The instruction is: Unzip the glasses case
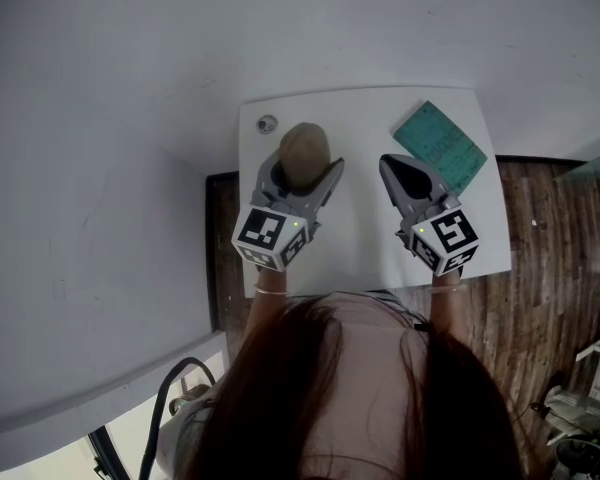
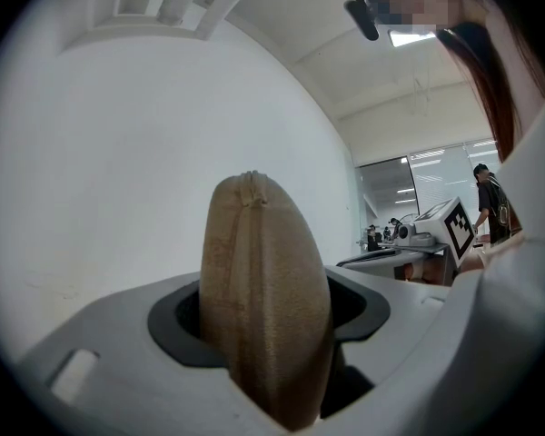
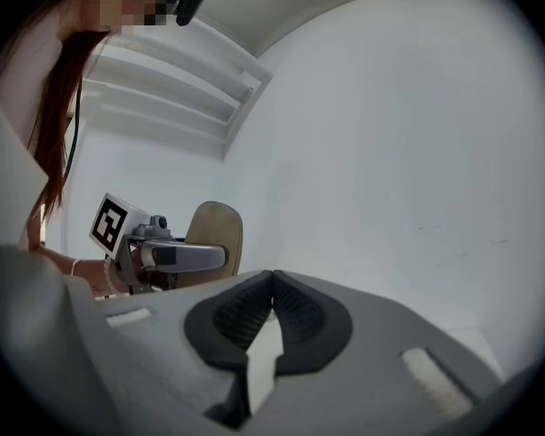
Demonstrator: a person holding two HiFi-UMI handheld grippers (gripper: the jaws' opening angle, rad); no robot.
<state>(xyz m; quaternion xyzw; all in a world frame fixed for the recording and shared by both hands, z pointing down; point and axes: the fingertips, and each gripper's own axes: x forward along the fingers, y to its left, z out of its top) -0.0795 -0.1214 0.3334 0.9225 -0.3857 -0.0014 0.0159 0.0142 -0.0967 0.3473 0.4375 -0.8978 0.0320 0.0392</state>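
Closest to the head view's lens was the person's dark reddish hair point(image 1: 350, 388), filling the bottom of the frame, with both forearms reaching out past it over a white, square-cornered table point(image 1: 360, 258).

The left gripper point(image 1: 305, 171) was clamped on the glasses case point(image 1: 305, 148) – a tan, oval pouch with a soft, suede-like nap. In the left gripper view the case point(image 2: 268, 307) stood on edge between the grey plastic jaws, squeezed by their black pads, and a stitched seam ran up its narrow edge to the rounded top. Whether it touched the table, no view showed.

The right gripper point(image 1: 392, 164) hovered just beside it, to the right and apart from the case. Its ribbed black pads met at the tips with nothing between them – only a thin sliver of gap lower down.

A teal, flat rectangular card point(image 1: 442, 148) lay tilted at the table's far right corner. A small round metallic fitting point(image 1: 267, 123) sat near the far left corner. Brown wooden flooring point(image 1: 550, 268) showed beyond the right edge.
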